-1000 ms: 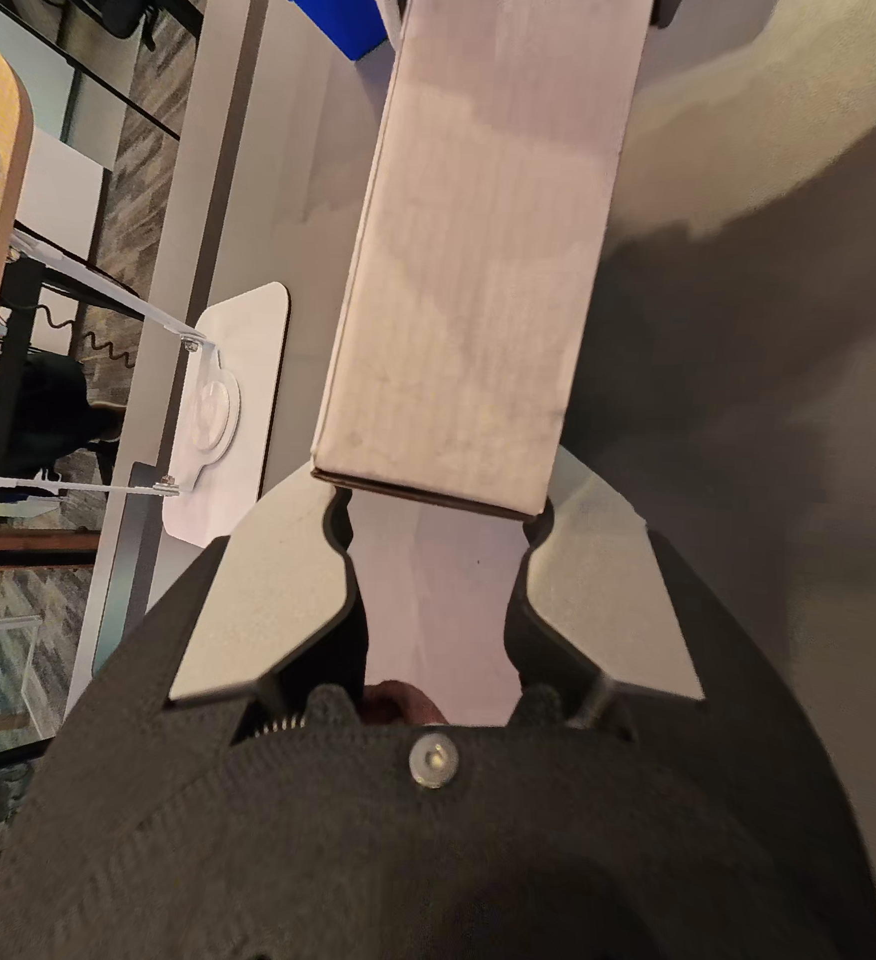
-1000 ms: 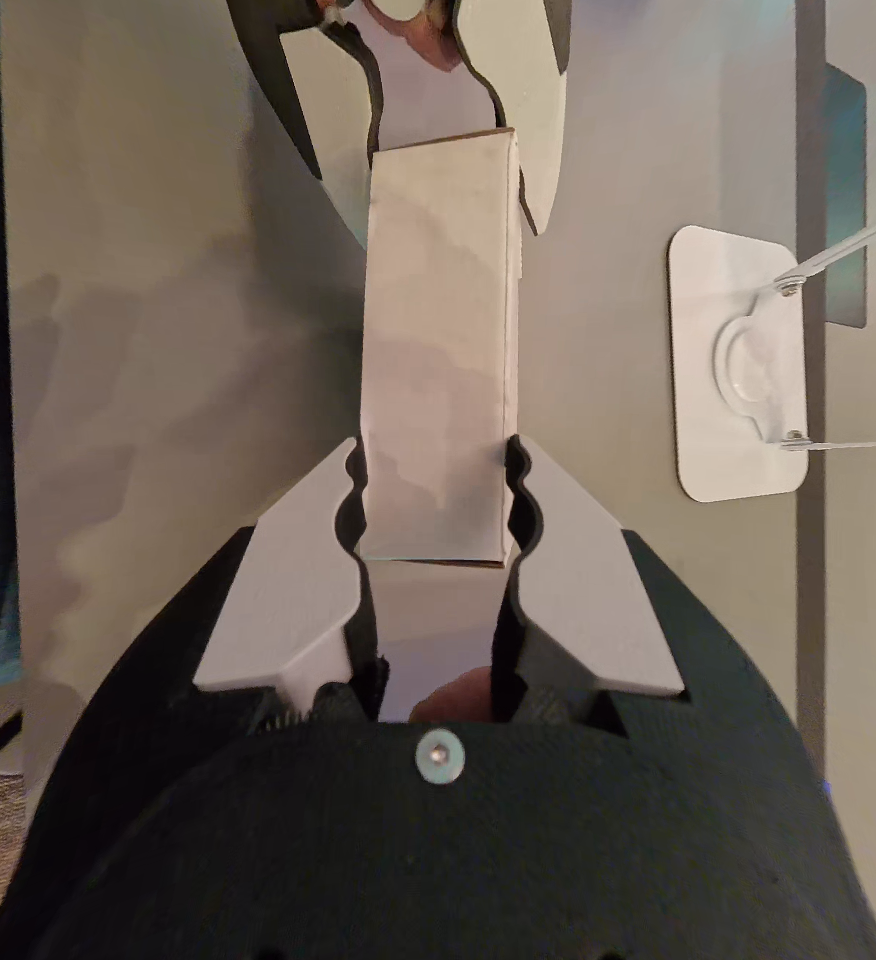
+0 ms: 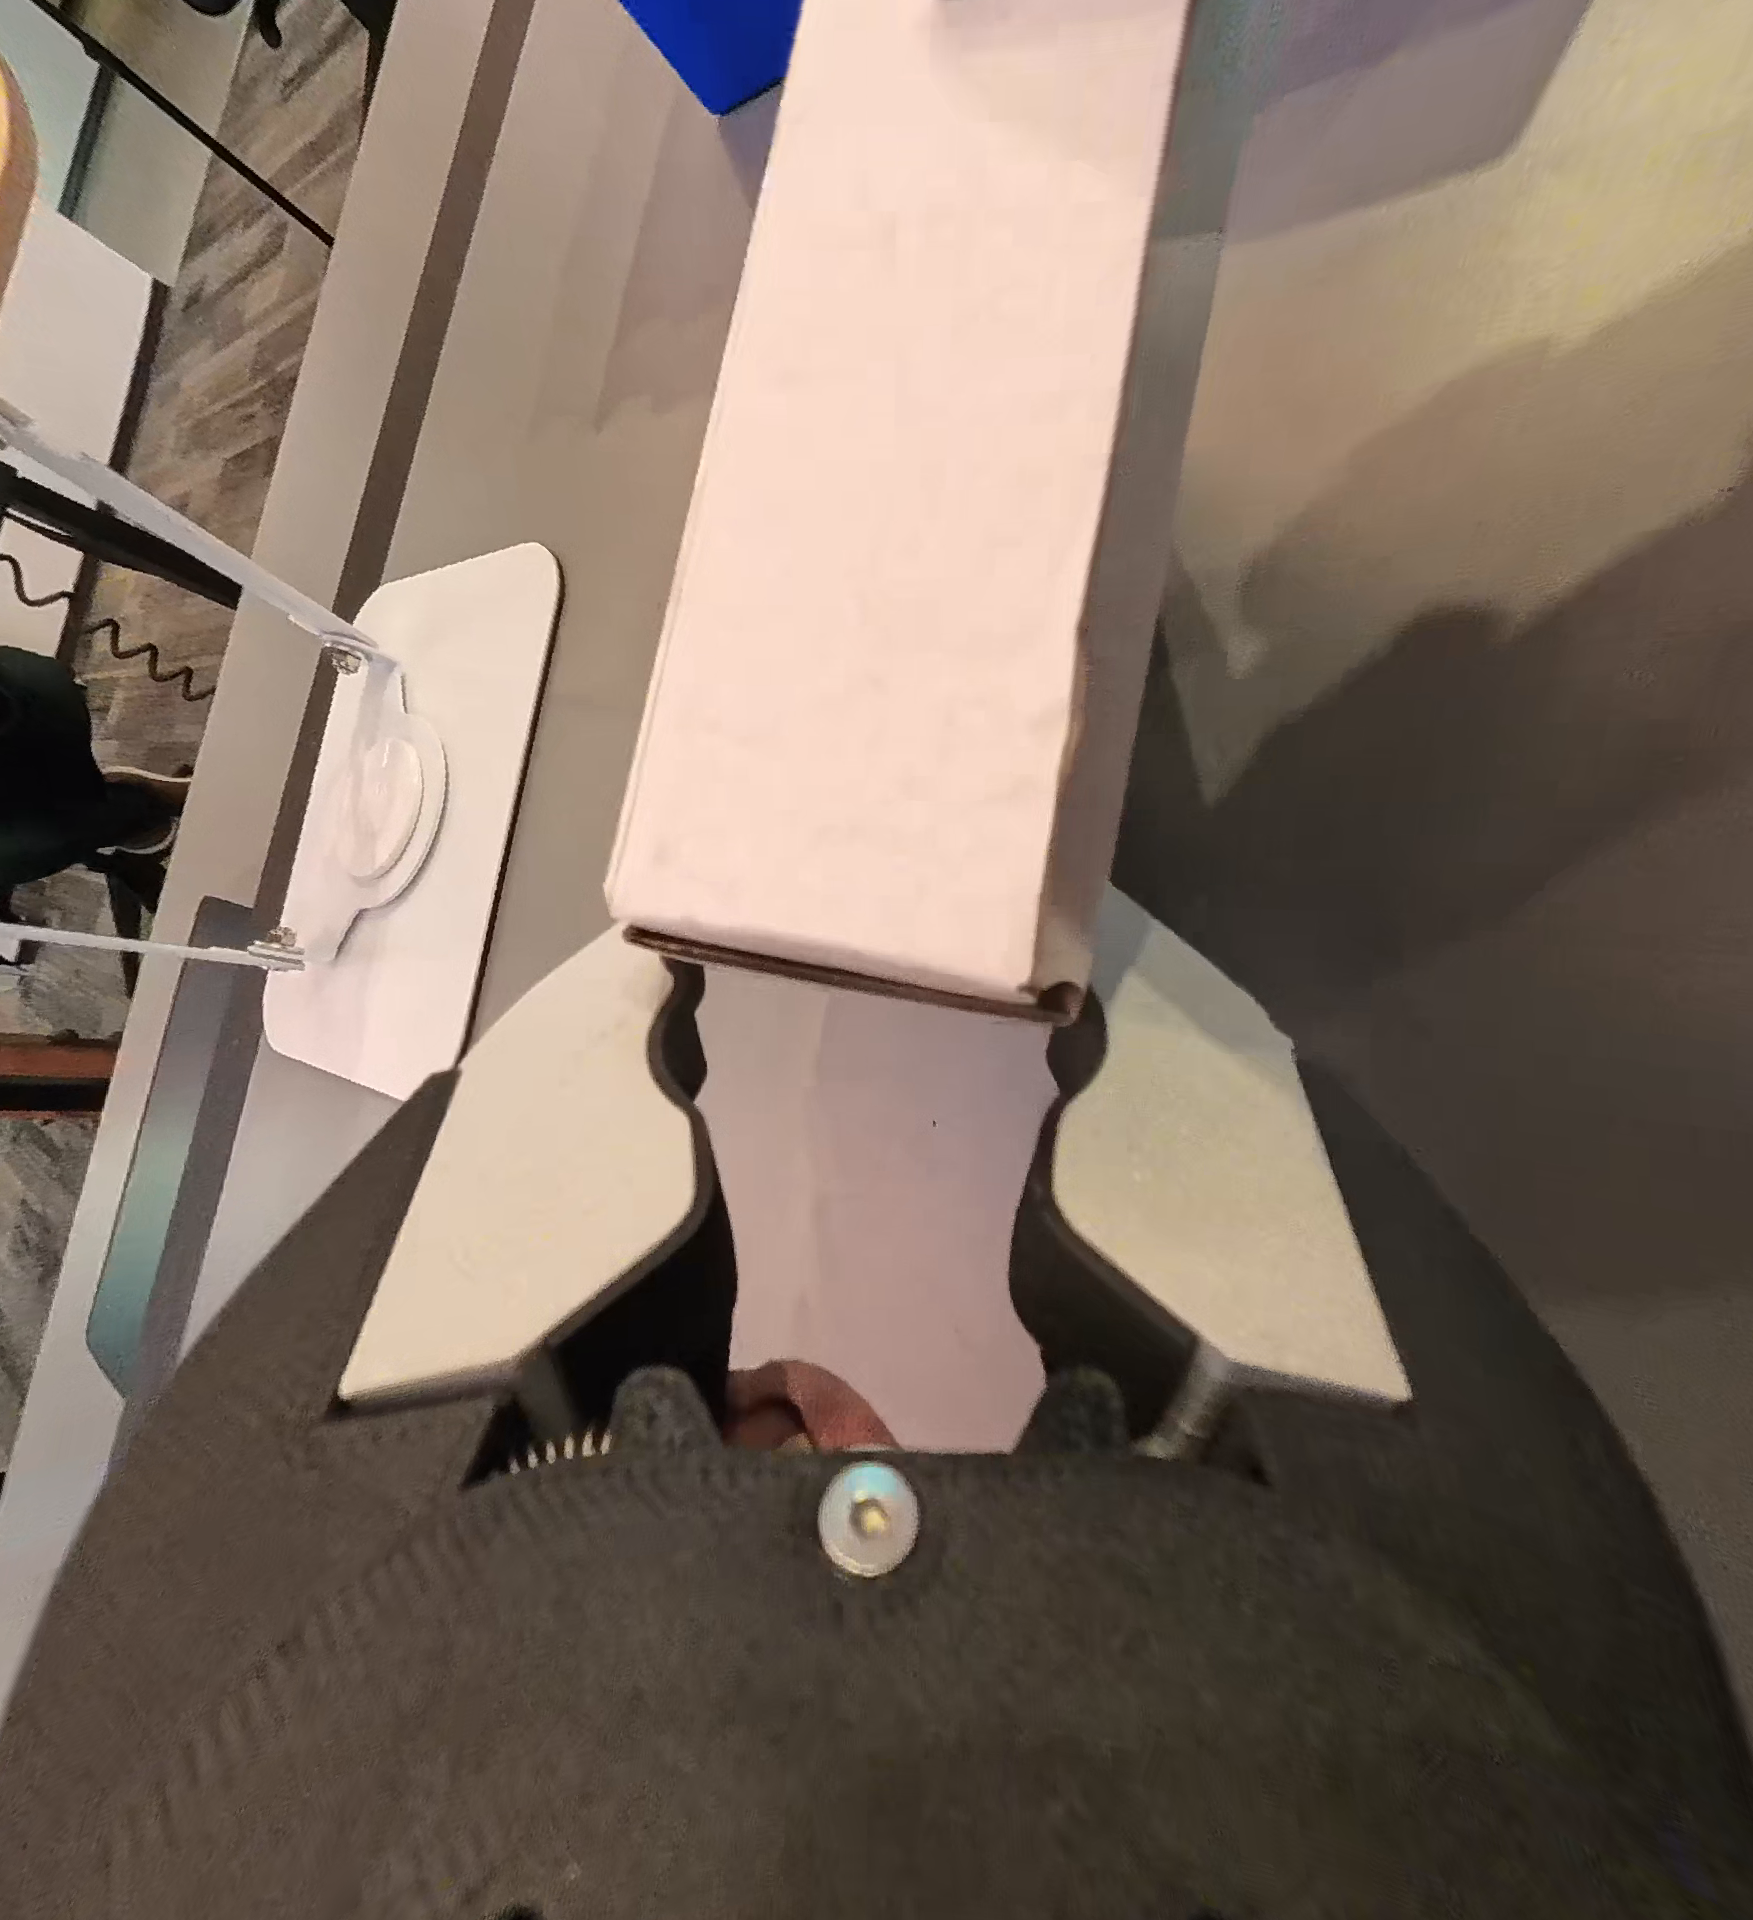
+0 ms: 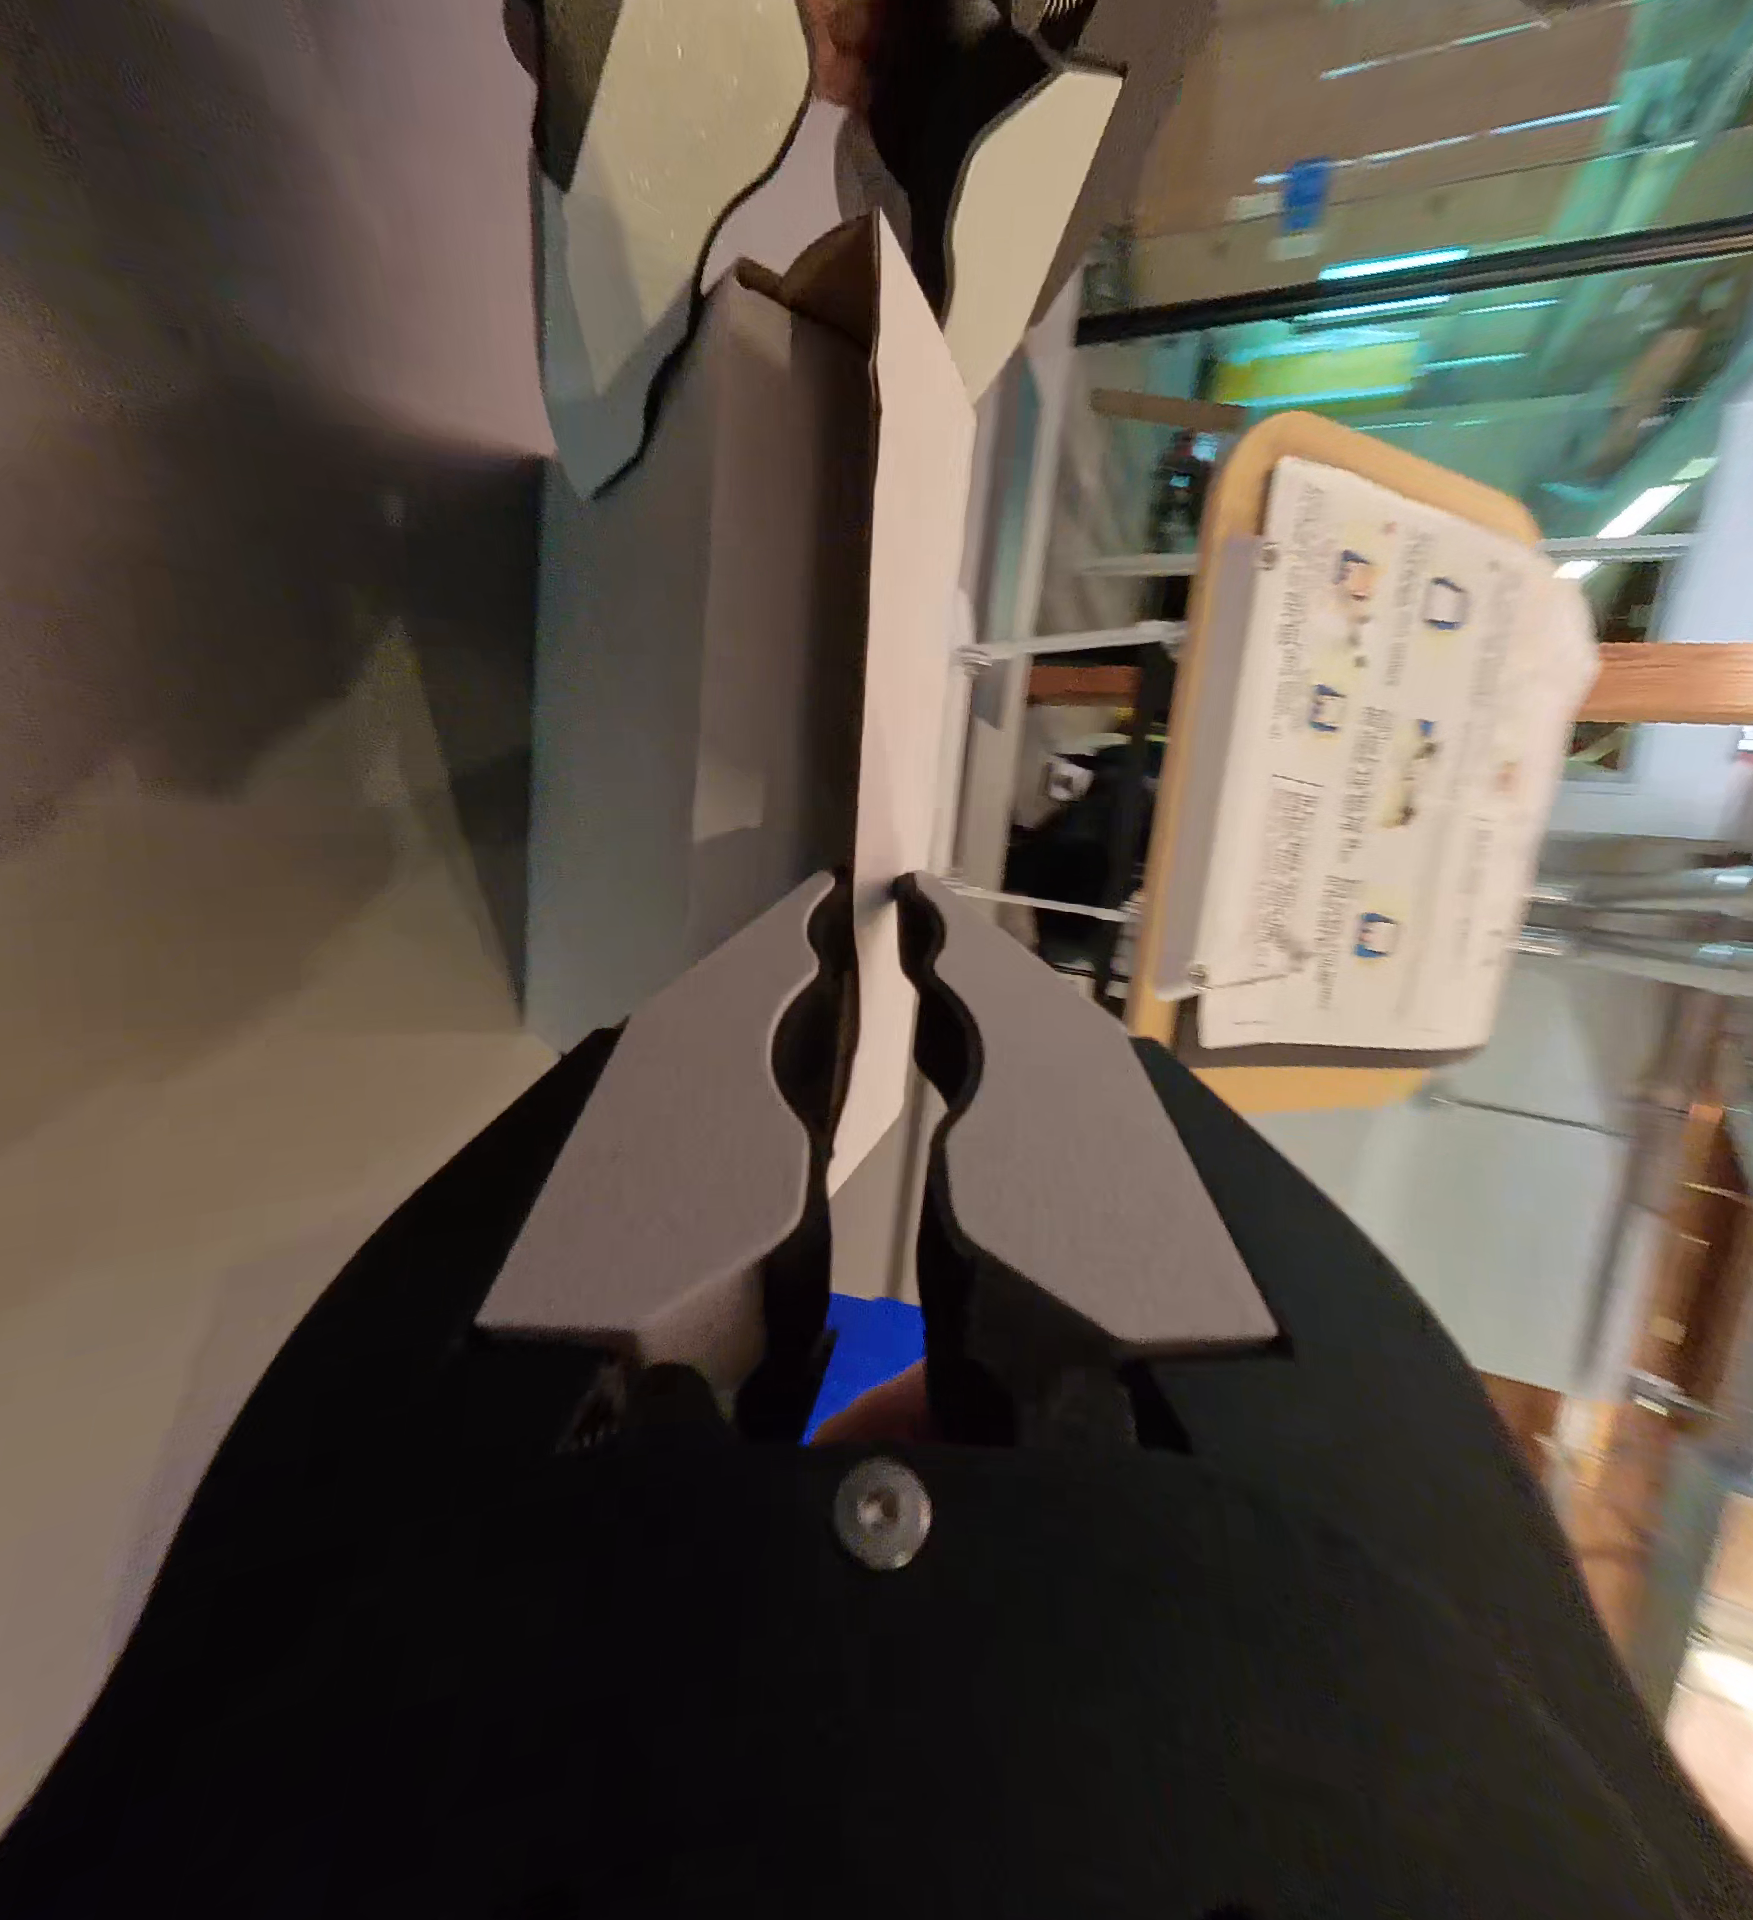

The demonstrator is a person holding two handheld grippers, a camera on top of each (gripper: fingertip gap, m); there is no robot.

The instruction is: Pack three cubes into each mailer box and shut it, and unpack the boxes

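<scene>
Your left tongs (image 3: 877, 997) stand spread wide across the near end of the white mailer box (image 3: 913, 540), one finger at each side of it; whether they press it I cannot tell. Your right tongs (image 4: 872, 894) are clamped on a thin white flap (image 4: 903, 644) of that box at its opposite end. The box spans between both tongs, above the grey desk (image 3: 1474, 935). A white plate (image 3: 415, 831) lies left of your left tongs.

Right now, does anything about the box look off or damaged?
Yes. In the right wrist view the white mailer box is gaping along its lid edge, with a brown cardboard flap poking out at the far end beside the left gripper. The right gripper is pinching the lid panel. No tears visible.
</scene>
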